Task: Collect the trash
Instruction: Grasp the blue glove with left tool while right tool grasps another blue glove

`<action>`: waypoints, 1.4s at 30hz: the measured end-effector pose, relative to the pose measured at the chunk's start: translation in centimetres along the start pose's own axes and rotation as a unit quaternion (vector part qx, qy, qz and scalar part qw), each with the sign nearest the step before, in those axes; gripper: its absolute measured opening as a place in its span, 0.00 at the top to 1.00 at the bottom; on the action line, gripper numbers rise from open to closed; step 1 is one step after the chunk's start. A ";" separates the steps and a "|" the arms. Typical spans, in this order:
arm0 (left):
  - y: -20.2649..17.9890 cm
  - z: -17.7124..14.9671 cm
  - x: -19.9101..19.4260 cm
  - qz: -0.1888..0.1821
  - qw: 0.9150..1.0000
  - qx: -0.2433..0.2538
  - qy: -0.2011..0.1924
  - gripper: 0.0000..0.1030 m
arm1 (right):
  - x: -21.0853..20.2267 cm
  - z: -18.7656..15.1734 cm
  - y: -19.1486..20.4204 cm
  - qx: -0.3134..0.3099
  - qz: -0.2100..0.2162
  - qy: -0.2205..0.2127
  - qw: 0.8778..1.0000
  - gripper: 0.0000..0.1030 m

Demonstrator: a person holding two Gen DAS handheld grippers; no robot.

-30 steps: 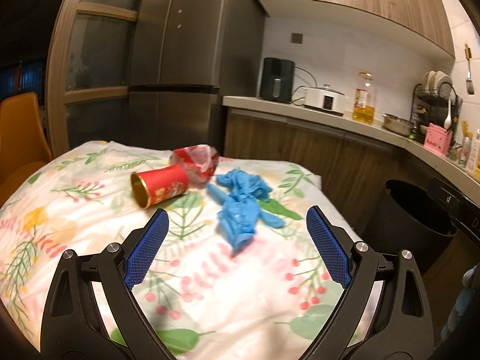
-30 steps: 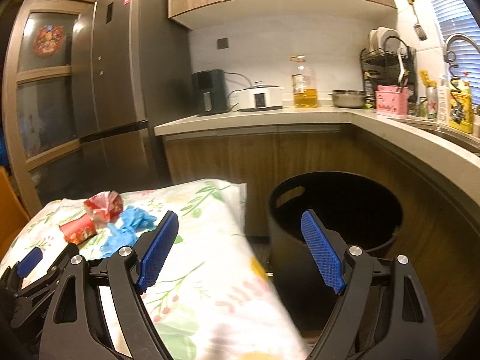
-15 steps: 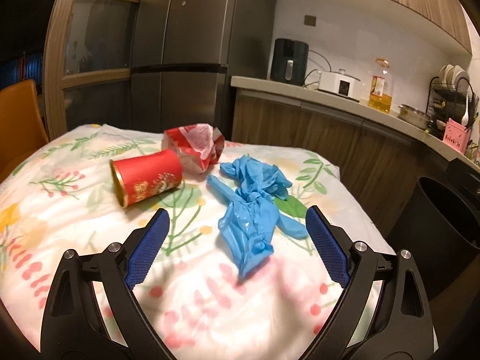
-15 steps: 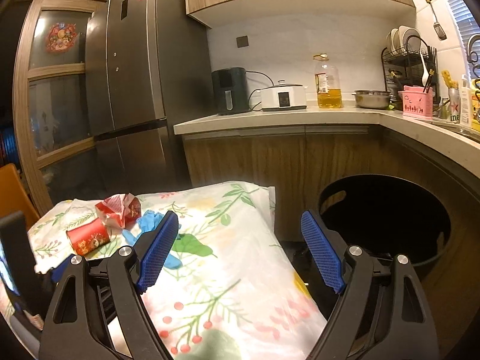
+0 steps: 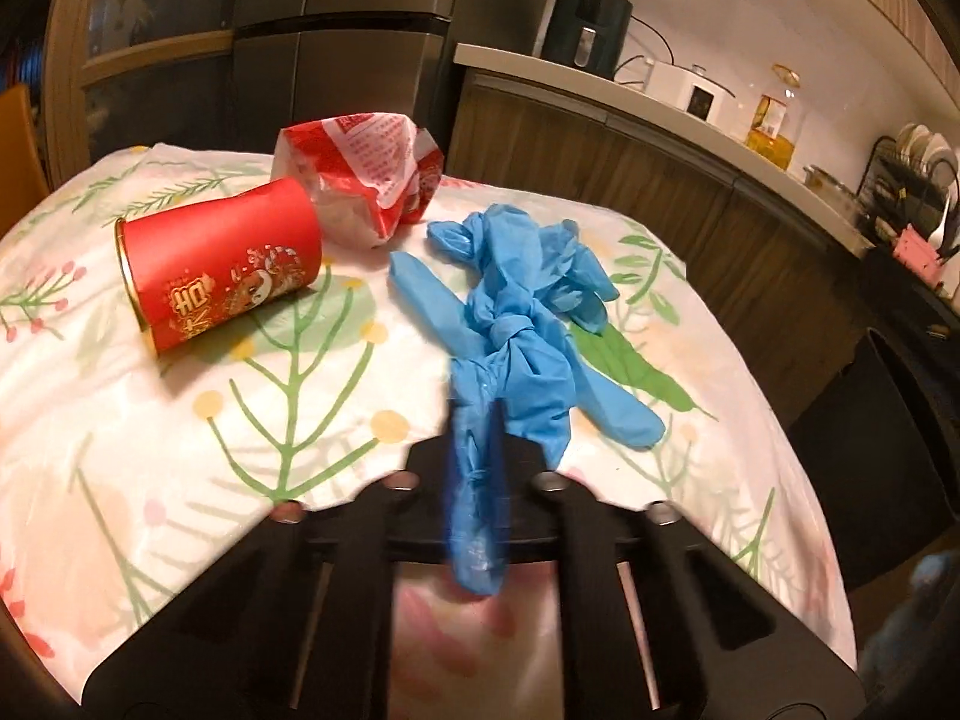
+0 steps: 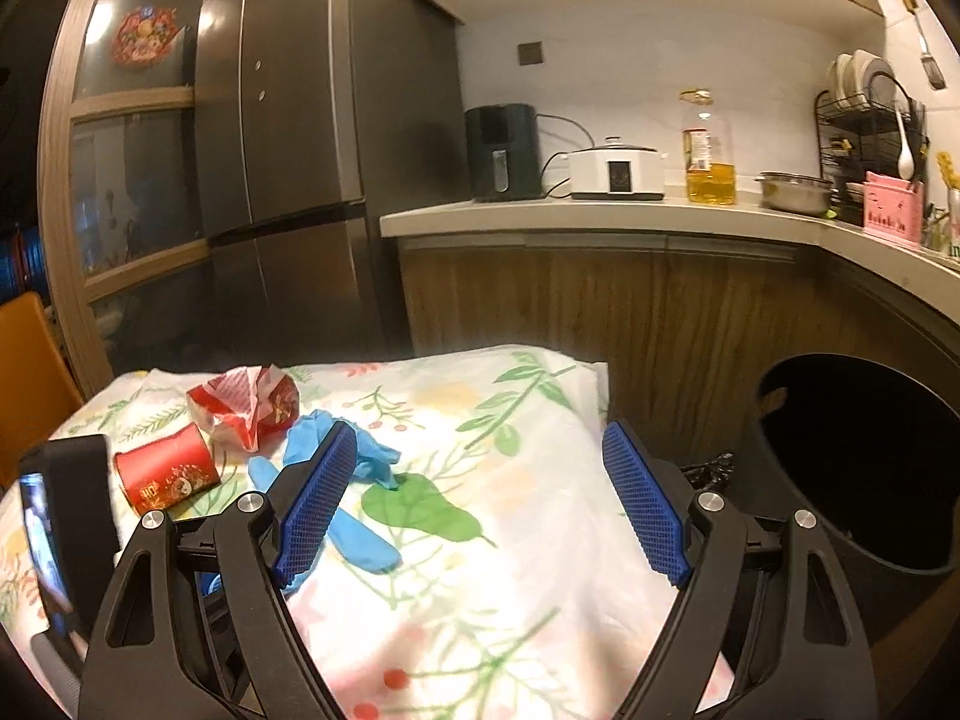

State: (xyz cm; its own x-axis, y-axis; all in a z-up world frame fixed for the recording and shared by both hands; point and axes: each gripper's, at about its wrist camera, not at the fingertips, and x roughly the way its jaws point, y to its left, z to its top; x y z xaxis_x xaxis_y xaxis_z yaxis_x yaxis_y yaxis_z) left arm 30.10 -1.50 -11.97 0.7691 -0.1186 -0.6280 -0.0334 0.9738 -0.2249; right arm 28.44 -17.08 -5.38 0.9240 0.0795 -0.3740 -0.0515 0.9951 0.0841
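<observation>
I am working in a dim kitchen, over a table under a white cloth printed with green leaves and red berries, with wooden cabinets and a pale counter behind. Nearest my left camera, the left gripper has its jaws brought together on the near tail of a knotted bundle of blue disposable gloves; the pinched end shows blurred between the dark fingers while the rest of the bundle lies on the cloth ahead. My right gripper hangs wide open over the cloth with nothing between its blue ribbed pads. Left of the gloves a red paper cup with a gold rim lies on its side, printed in gold with figures and characters I cannot read. Just behind it, touching its base, sits a crumpled red and white plastic wrapper covered in small red print too fine to make out. Off the table's right edge stands a round black bin, mouth open. Farther back, on the counter, are a black air fryer, a white cooker and a bottle of yellow oil, its label unreadable.
</observation>
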 end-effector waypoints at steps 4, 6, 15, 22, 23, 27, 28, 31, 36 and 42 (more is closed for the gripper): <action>0.8 -0.2 -2.7 -0.007 0.999 -0.005 -0.038 0.99 | 1.8 0.0 1.1 -0.005 0.010 0.010 1.000 0.21; 1.0 -0.3 -4.7 -0.002 0.998 0.006 -0.066 0.99 | 2.9 0.1 1.8 -0.007 0.015 0.017 1.000 0.21; 4.2 0.4 -12.0 -0.006 0.988 -0.009 -0.154 0.99 | 8.0 0.1 5.2 -0.017 0.039 0.058 0.997 0.24; 6.0 1.0 -12.5 -0.003 0.987 -0.026 -0.157 0.99 | 10.8 0.1 7.1 -0.032 0.051 0.096 0.994 0.29; 6.2 1.0 -12.5 -0.004 0.987 -0.028 -0.157 0.99 | 11.1 -0.1 7.2 -0.035 0.052 0.102 0.993 0.31; 6.5 1.1 -12.8 -0.002 0.986 -0.031 -0.163 0.99 | 11.9 -0.6 7.5 -0.044 0.057 0.121 0.990 0.44; 6.6 1.2 -12.8 -0.002 0.986 -0.032 -0.164 0.99 | 12.1 -0.7 7.5 -0.045 0.059 0.126 0.989 0.49; 6.6 1.2 -12.9 0.000 0.986 -0.033 -0.164 0.99 | 12.5 -1.0 7.7 -0.049 0.065 0.138 0.987 0.67; 6.7 1.2 -13.0 0.003 0.986 -0.034 -0.164 0.99 | 11.9 -0.8 7.8 -0.056 0.082 0.128 0.987 0.95; 6.7 1.3 -13.7 0.008 0.985 -0.034 -0.169 0.99 | 9.2 0.5 6.9 -0.037 0.093 0.091 0.991 0.98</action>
State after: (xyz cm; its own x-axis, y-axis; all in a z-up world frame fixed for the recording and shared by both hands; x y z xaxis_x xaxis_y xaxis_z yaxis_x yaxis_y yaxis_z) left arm 20.13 6.87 -3.90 0.9362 -0.0217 -0.3508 -0.0806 0.9582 -0.2743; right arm 36.80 -9.48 -7.83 0.8133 0.2637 -0.5186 -0.2480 0.9635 0.1009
